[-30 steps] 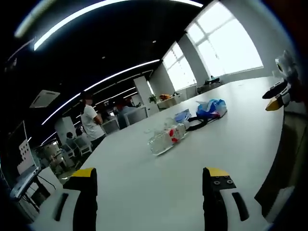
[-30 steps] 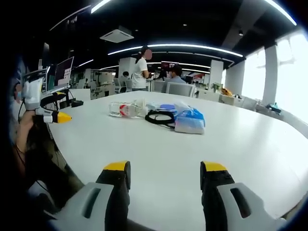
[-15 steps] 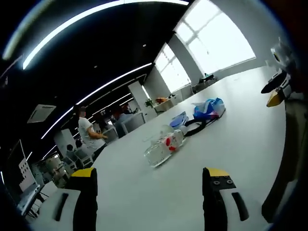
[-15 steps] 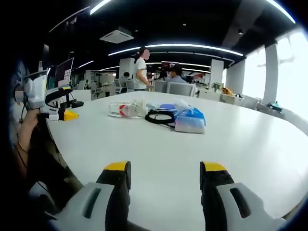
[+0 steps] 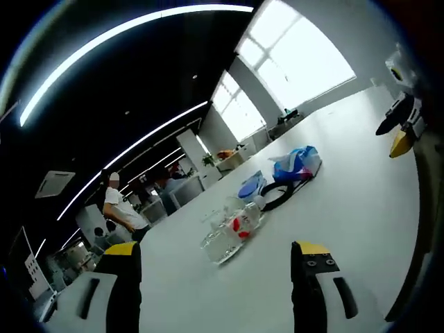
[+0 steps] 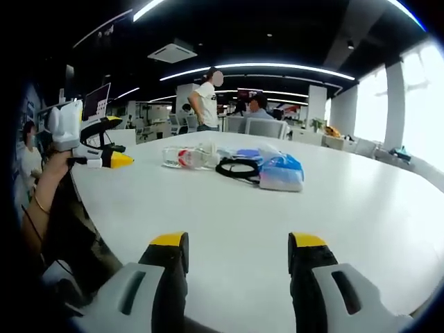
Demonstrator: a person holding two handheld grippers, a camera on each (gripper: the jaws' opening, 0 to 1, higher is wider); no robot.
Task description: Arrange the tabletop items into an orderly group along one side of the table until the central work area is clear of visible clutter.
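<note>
Left gripper (image 5: pixel 216 258): jaws spread wide, nothing between them, above a white table (image 5: pixel 347 215); ahead and just left of centre, a clear plastic bottle (image 5: pixel 229 232) lying on its side with a red label; beyond it to the right, a black cable loop (image 5: pixel 272 199) against a blue round lid (image 5: pixel 250 187), then a blue and white plastic bag (image 5: pixel 297 163); far right, at the table edge, the right gripper (image 5: pixel 401 132) with yellow tips, state there unclear.

Right gripper (image 6: pixel 237 251): jaws likewise wide apart, holding nothing, over the near edge of the same table (image 6: pixel 347 215); far left, the left gripper (image 6: pixel 94 154) in a hand (image 6: pixel 59 173); ahead, left to right in a tight cluster, bottle (image 6: pixel 184 157), cable loop (image 6: pixel 239 168), bag (image 6: pixel 281 173); all well apart from both grippers; behind them, a standing person (image 6: pixel 206 104) in a white shirt.
</note>
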